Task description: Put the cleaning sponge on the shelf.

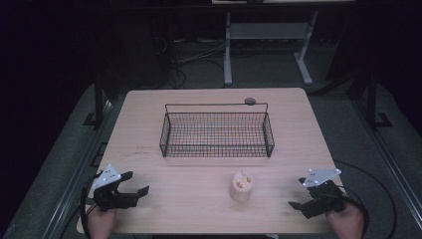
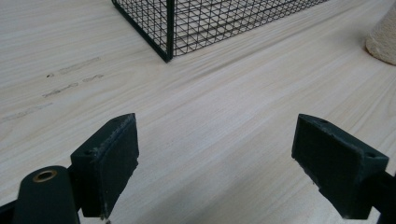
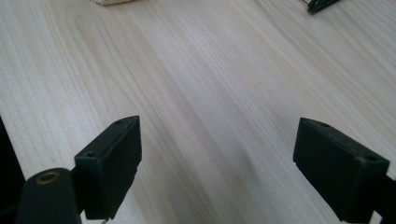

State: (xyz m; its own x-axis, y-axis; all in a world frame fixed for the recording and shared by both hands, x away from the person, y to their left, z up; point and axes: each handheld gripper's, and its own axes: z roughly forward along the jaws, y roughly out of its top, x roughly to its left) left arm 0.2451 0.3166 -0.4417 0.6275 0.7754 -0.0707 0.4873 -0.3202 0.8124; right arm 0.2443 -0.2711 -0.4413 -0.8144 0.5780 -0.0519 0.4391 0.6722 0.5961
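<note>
A beige, loofah-like cylinder (image 1: 242, 185) stands upright on the wooden table (image 1: 189, 204), in front of a black wire basket (image 1: 217, 149) that has nothing in it. My left gripper (image 1: 137, 182) hovers near the front left corner, open, nothing between its jaws. My right gripper (image 1: 297, 193) is near the front right corner, also open and holding nothing. In the left gripper view the gripper (image 2: 215, 135) faces the basket's corner (image 2: 168, 46), with the cylinder (image 2: 384, 39) at the far right. The right gripper view has its gripper (image 3: 217, 135) over bare wood and the cylinder's base (image 3: 112, 2) at the top edge.
A small dark round thing (image 1: 250, 101) sits by the basket's back rim. Faint marks (image 1: 142, 151) lie on the wood left of the basket. Beyond the table stand a white frame (image 1: 228, 50) and floor cables (image 1: 184, 59). Metal rails run along both sides.
</note>
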